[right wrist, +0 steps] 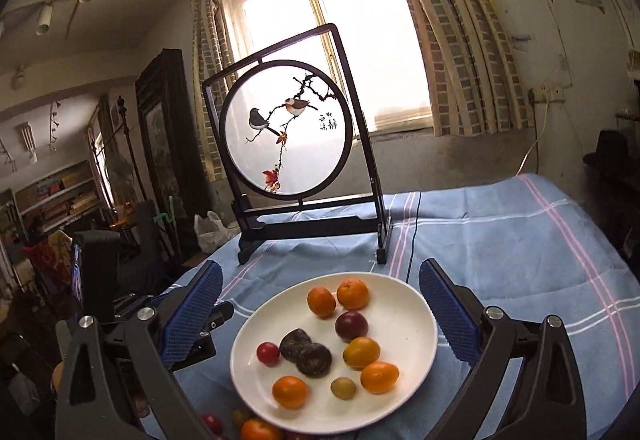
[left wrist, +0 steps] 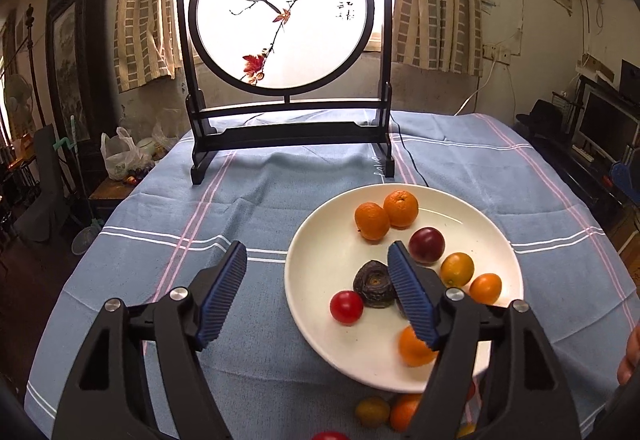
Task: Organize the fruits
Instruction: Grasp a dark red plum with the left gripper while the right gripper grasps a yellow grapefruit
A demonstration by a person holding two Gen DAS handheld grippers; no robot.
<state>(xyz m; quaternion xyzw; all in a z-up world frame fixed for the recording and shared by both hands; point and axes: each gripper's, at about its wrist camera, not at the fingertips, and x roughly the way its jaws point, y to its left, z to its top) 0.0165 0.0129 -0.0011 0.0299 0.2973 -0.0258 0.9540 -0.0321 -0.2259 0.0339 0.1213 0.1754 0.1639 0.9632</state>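
Desk (left wrist: 280,200) draped in blue striped cloth, bearing a dark-framed round bird screen (left wrist: 285,12) at the far side, upright. White plate (right wrist: 404,324) nearer, right of centre, lying flat on the cloth.

Left hand-held gripper (left wrist: 316,260) spread wide and holding nothing, its right finger over the plate, its left finger over bare cloth beside the rim. Right hand-held gripper (right wrist: 320,280) likewise spread wide and holding nothing, 1 finger either side of the plate, above it.

On the plate: 2 oranges (right wrist: 338,298) touching at the far edge; dark plum (right wrist: 351,325) just below them; 2 dark wrinkled fruits (right wrist: 306,354) overlapping near the centre; yellow-orange citrus (right wrist: 361,352) and orange kumquat (right wrist: 379,377) toward the right; another orange fruit (right wrist: 290,392) at the near rim; small greenish fruit (right wrist: 343,388) beside it; red cherry tomato (right wrist: 267,353) at the left.

Off the plate, on the cloth at the near edge: a few more small fruits (left wrist: 390,410), red, orange and yellow, partly hidden by the gripper frames.
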